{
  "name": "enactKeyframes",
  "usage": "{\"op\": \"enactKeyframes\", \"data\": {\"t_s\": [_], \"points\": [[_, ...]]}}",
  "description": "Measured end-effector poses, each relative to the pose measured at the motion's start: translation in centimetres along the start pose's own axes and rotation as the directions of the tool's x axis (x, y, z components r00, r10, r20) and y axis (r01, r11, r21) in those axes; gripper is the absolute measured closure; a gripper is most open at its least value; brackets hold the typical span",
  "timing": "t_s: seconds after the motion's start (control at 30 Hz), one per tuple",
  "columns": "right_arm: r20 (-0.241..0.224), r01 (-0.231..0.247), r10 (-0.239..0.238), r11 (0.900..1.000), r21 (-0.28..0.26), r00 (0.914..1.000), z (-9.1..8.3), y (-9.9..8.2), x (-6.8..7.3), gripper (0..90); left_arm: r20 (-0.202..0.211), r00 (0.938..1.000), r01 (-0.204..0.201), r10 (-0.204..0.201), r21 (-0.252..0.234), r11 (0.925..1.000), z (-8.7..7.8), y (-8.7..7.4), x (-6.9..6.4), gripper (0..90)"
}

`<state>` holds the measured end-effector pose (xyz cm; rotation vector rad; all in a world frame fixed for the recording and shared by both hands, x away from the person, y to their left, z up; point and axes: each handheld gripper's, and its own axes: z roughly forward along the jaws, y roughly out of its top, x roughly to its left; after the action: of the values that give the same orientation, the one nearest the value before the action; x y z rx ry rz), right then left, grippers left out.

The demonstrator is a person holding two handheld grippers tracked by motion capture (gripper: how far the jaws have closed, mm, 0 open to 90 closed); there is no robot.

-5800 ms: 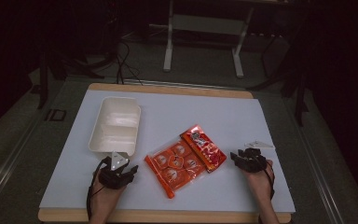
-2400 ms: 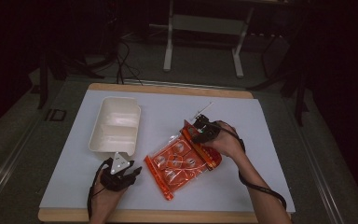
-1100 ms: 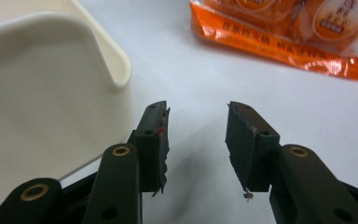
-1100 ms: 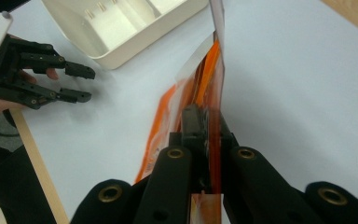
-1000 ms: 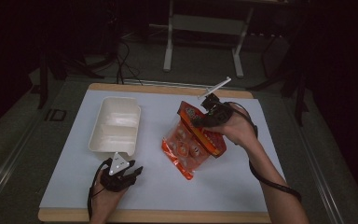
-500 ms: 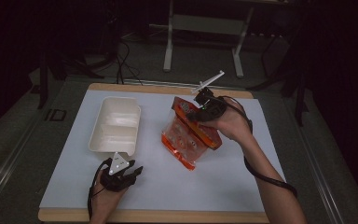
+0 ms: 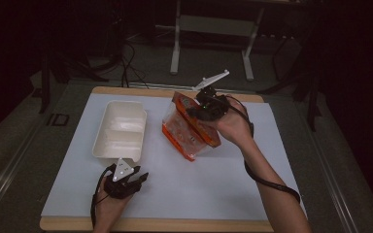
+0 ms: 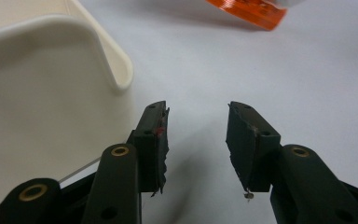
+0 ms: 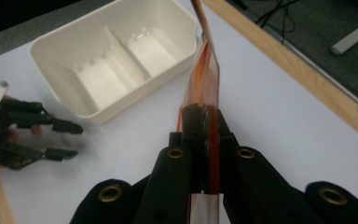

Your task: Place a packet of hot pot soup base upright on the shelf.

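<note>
Two jaws of the right hand-held gripper (image 9: 204, 140) clamp the orange packet (image 7: 190, 131), lifted off the bench (image 7: 233, 179); the left hand-held gripper (image 8: 196, 135) rests empty, jaws apart, beside the white tray (image 7: 119, 131).

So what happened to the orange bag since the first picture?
The right gripper reached over, shut its jaws on the orange bag and lifted it from lying flat to hanging on edge, moved toward the white tray. The left gripper stayed open near the table's front edge, and the tray stayed put.
</note>
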<state>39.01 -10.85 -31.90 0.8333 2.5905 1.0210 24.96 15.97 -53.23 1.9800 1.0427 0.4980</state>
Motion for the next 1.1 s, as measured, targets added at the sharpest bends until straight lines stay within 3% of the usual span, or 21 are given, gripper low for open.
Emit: {"op": "enactKeyframes", "data": {"t_s": [0.23, 0.7, 1.1], "points": [[0.054, 0.02, -0.018, 0.9991, -0.037, 0.9984, 0.5, 0.6, 0.6, 90.0, 0.001, 1.0, -0.002, 0.002, 0.001, 1.0, 0.1, 0.0, 0.0, 58.1], [0.057, 0.0, 0.006, 0.9935, -0.114, 0.9984, 1.4, 2.4, 1.3, 90.0, 0.004, 1.0, -0.004, 0.004, 0.0, 1.0, 0.1, 0.0, -0.1, 57.9], [0.071, 0.022, -0.01, 0.9839, -0.177, 0.9974, 2.0, 3.8, 2.0, 90.0, 0.006, 1.0, -0.007, 0.007, 0.0, 1.0, 0.1, 0.1, -0.1, 57.8]]}}
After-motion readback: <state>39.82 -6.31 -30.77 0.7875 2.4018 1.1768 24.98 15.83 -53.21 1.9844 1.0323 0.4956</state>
